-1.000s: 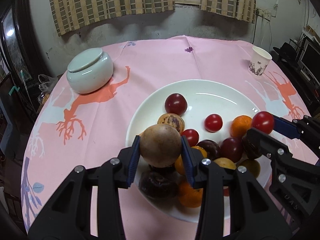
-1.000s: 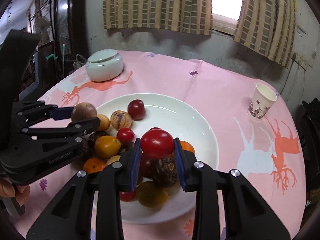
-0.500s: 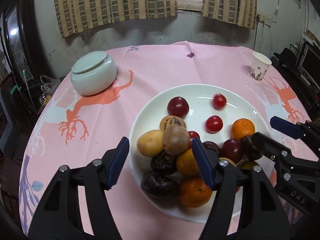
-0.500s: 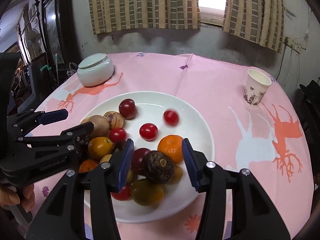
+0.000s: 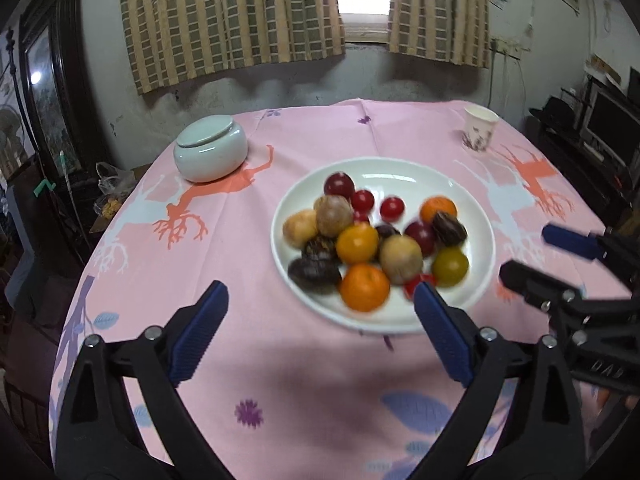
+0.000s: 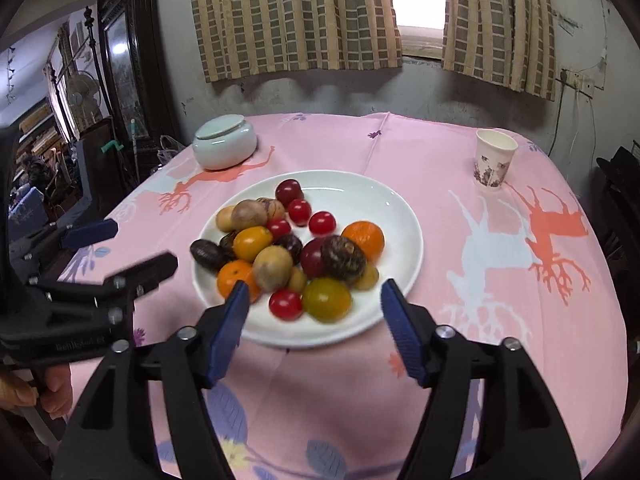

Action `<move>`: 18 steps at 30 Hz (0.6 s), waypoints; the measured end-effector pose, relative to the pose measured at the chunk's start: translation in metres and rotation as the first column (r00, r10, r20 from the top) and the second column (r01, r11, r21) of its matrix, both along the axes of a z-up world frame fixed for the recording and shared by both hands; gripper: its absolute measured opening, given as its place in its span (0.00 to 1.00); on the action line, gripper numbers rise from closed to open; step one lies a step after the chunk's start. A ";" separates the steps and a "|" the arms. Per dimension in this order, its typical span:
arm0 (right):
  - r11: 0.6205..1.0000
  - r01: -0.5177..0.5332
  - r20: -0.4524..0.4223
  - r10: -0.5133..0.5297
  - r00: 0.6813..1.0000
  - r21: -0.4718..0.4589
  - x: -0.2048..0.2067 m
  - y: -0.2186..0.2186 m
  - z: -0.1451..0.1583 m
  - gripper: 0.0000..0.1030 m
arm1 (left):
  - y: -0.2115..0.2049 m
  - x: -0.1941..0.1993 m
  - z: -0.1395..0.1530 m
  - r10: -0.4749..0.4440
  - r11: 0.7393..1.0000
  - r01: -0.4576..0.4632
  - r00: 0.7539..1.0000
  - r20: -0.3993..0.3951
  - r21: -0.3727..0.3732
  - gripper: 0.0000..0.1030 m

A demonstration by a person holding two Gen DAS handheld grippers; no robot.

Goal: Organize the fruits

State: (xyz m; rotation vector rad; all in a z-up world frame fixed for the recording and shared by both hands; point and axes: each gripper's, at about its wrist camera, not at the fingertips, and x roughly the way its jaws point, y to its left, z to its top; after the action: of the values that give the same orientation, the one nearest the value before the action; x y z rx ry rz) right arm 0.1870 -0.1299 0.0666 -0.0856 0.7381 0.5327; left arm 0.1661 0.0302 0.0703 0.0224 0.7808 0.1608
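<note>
We have let go: the left gripper (image 5: 320,312) and right gripper (image 6: 314,312), jaws opening and empty, sit back at six o'clock of the glossy white plate (image 6: 404,216), where round fruits (image 6: 292,248) (smooth, wrinkled) now lie heaped.

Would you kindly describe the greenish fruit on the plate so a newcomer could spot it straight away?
Start at the white plate in the middle of the pink tablecloth and go to its near edge. The greenish fruit lies there, right of a small red tomato. It is the only olive-green one among red, orange, brown and dark fruits.
</note>
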 end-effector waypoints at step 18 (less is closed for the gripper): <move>0.997 0.052 0.096 -0.046 0.994 -0.061 -0.078 -0.031 -0.017 0.99 | -0.012 -0.073 -0.036 0.007 0.999 -0.010 0.998 -0.070 -0.043 0.95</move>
State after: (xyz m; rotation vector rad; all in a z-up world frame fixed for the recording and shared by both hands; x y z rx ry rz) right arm 0.1090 -0.1611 0.0493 -0.1503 0.6634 0.4558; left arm 0.0930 0.0186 0.0341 -0.0164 0.8542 0.1516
